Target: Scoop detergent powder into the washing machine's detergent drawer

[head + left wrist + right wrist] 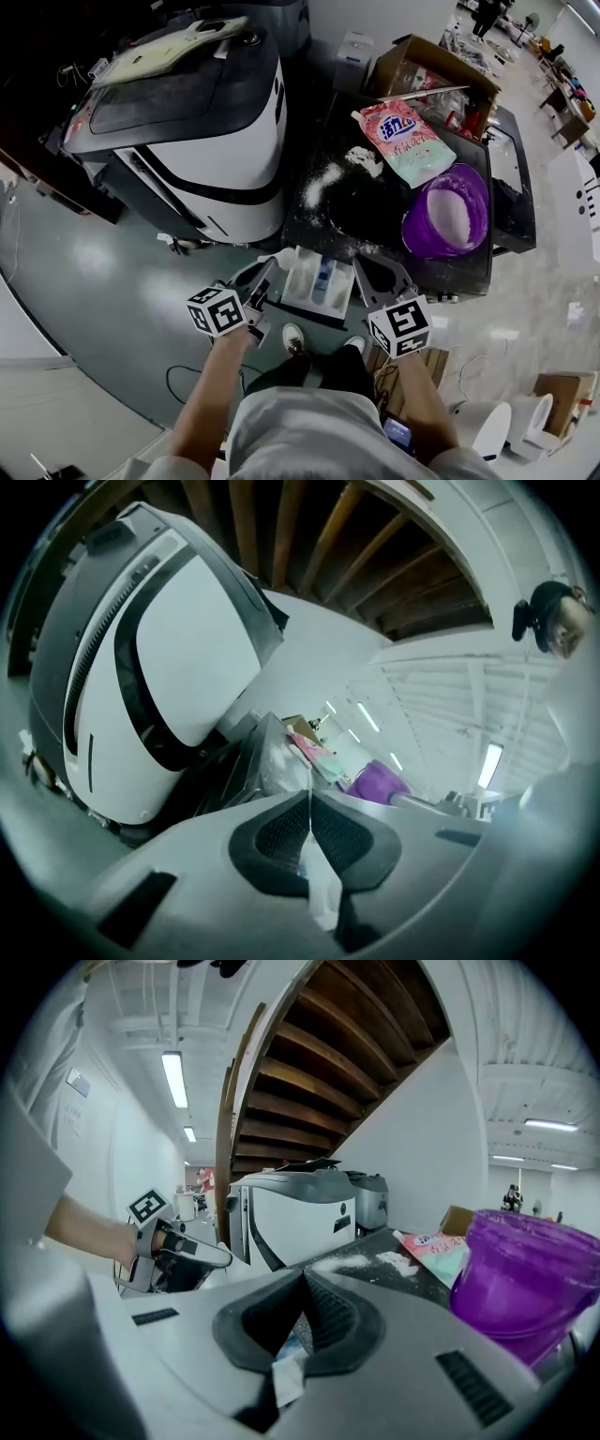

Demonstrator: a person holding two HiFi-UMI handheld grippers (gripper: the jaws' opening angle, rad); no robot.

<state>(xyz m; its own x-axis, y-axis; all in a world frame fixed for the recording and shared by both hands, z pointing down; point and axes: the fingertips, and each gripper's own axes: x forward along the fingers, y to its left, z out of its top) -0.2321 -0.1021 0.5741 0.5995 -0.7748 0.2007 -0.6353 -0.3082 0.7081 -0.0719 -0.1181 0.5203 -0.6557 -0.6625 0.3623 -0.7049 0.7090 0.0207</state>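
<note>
Left gripper view: left gripper (309, 797) has its pads (281, 841) pressed together, seam closed to the tip. Only a small white-blue tab low at the roots. The same tab shows on the other side, so I read it as part of the rig, not a load.

Right gripper (302, 1279): same, pads (330, 1312) meet at the tip and hold nothing of the task.

Head view: both grippers sit low centre, flanking the detergent drawer (319, 279). The drawer is pulled out at the near edge of the black top (375, 216), compartments open upward. My guess is it's out so powder can drop straight in, with the grippers parked either side as a ready pose.

Powder supply is on the black top, centre right: purple tub (418, 230) with white powder inside, detergent bag (408, 141) just above it in frame and touching its rim. Spilled powder (323, 178) is left of the bag. Tub is on the right gripper's side, so I'd pick up powder with that one.

I can't pick out a scoop in any view. No powder is visible in the drawer, so scooping looks not yet begun.

Big white-and-black machine (187, 122) is upper left, apart from all this.
</note>
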